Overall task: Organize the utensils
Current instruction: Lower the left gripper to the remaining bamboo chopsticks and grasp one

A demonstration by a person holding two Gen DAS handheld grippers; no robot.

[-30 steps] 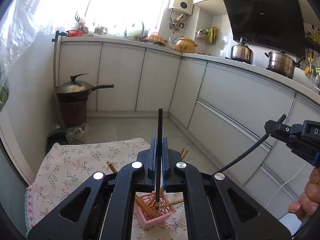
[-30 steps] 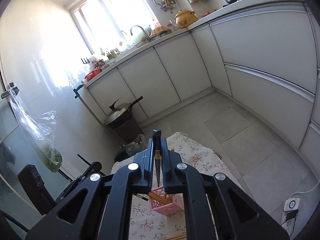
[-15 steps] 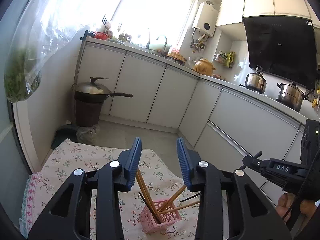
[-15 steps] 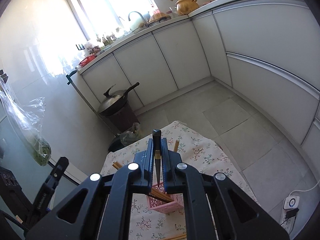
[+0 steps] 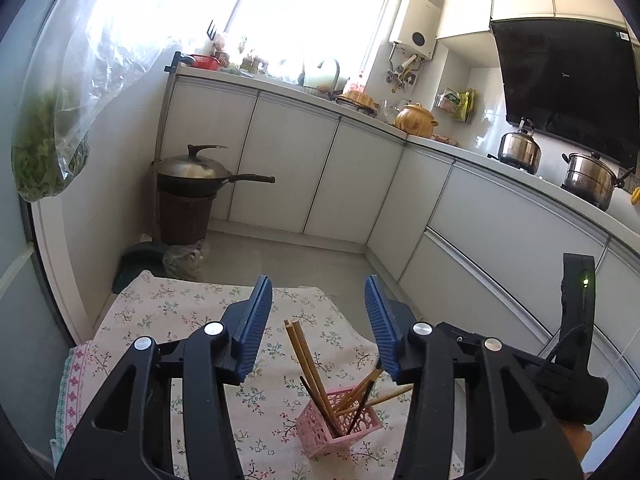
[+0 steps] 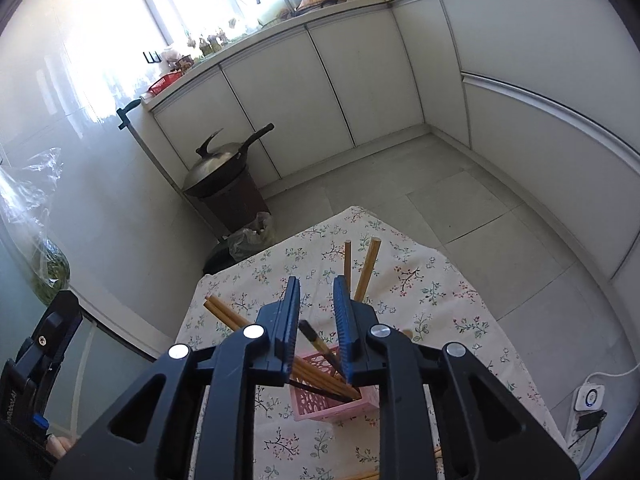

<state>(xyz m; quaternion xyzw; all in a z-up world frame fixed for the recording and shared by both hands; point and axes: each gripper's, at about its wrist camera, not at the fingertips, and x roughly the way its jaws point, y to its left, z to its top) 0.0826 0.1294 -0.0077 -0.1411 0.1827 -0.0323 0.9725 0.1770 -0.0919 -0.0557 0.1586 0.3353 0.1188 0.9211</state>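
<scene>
light: strong daylight from window (image 5: 316, 20), blown out | glare: left wall washed | edges: fisheye bending, dark corner vignette | focus: sharp

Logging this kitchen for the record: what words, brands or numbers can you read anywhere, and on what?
No text reads clearly.
Range hood: small pale logo on its front, too small to read.
Range hood's top corner: white sticker, illegible.
Wall packets: print blurred.
Left gripper, jaws opening with nothing held: white lettering on its body, cut off and blurred.
</scene>
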